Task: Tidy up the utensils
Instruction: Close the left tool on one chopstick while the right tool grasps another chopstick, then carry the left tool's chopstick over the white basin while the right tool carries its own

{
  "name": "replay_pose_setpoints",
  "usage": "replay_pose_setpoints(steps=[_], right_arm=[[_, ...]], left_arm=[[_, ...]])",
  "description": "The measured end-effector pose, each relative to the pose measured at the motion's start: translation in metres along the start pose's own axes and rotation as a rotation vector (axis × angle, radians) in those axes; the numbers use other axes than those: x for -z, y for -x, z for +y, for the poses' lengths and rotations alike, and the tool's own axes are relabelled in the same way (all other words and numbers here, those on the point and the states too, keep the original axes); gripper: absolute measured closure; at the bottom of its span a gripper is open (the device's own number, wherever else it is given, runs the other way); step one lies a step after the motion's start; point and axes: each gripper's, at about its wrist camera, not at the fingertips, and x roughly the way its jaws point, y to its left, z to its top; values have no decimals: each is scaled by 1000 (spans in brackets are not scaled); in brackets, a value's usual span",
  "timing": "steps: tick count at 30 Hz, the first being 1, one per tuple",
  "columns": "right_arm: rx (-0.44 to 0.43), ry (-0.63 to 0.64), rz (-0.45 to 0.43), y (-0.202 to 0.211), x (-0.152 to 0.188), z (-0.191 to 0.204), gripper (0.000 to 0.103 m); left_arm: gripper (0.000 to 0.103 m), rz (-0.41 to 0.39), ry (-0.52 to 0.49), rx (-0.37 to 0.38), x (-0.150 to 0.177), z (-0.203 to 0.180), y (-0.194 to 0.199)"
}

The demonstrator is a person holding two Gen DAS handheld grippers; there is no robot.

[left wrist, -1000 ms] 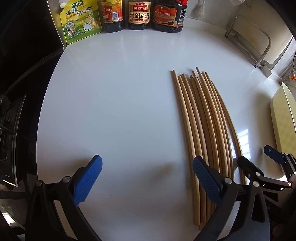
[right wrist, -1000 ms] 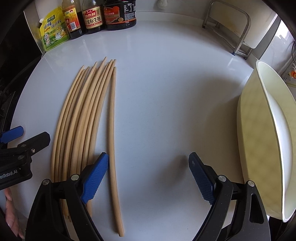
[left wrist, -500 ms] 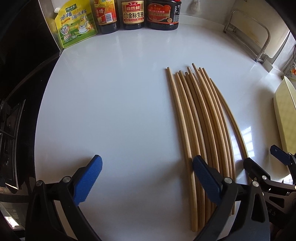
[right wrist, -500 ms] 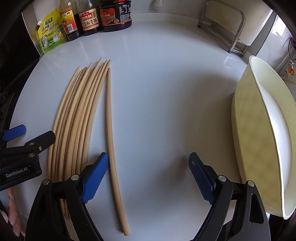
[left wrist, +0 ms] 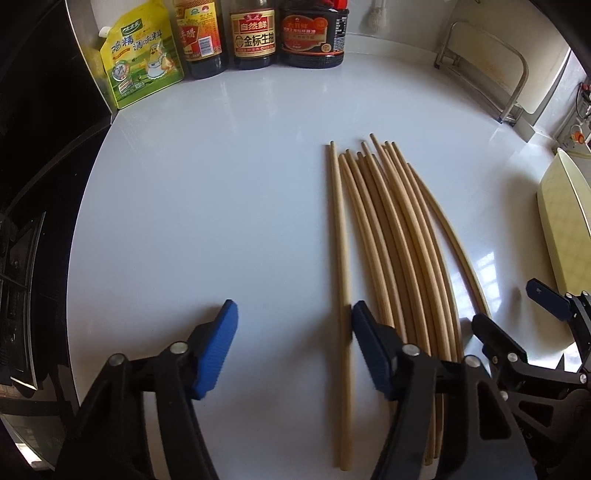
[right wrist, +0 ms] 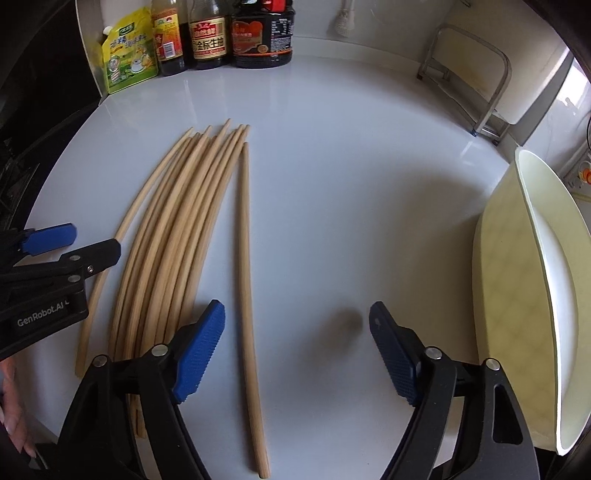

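Several long wooden chopsticks (left wrist: 402,258) lie side by side on the white counter (left wrist: 207,221), tips toward the bottles. My left gripper (left wrist: 293,347) hovers low over their near ends with its jaws closing. The leftmost chopstick (left wrist: 341,288) lies between its jaws, against the right pad and slightly apart from the bundle. My right gripper (right wrist: 295,350) is also closing, and the rightmost chopstick (right wrist: 245,277) lies loose between its jaws, near the left pad. The main bundle (right wrist: 173,240) lies between the two grippers. Each gripper shows in the other's view: right gripper (left wrist: 517,312), left gripper (right wrist: 83,243).
Three dark sauce bottles (left wrist: 253,35) and a yellow-green pouch (left wrist: 142,62) stand along the back. A metal rack (right wrist: 476,88) is at the back right. A cream basin (right wrist: 517,280) sits at the right edge, and a dark hob (left wrist: 22,258) borders the left. A hand (right wrist: 11,410) shows at lower left.
Both pairs of jaws have narrowed, the left much more than the right. The leftmost chopstick now lies a little apart from the bundle.
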Motion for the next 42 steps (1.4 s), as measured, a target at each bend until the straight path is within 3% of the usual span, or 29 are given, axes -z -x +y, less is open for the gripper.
replay_pose_setpoints(steps=[2,4,6,7,17,26,33,42], right_arm=[[-31,8,4,1,-1,1,44],[-58,16,7,1,-1,2,71],[-53,36,10,0,-1,5,95],[-44,50,12,0,-1,7,96],[-145,-57,19,13,1,-7,97],[-207,-136,-78,69,-7,-36,97],[-160,-285,-166,117,4,-111,96],[-16,-524,-197,136,53,-238,96]], left_arm=[[65,0,-13,13,-2,-2,1],[95,9,-21,33,-3,-5,2],[96,23,-18,57,-4,-6,2],[96,27,-16,63,-2,-8,3],[96,42,-1,104,-1,2,27],[96,-30,-56,137,-16,-23,78],[96,-118,-187,213,-43,-93,114],[96,-146,-454,371,-63,-231,118]])
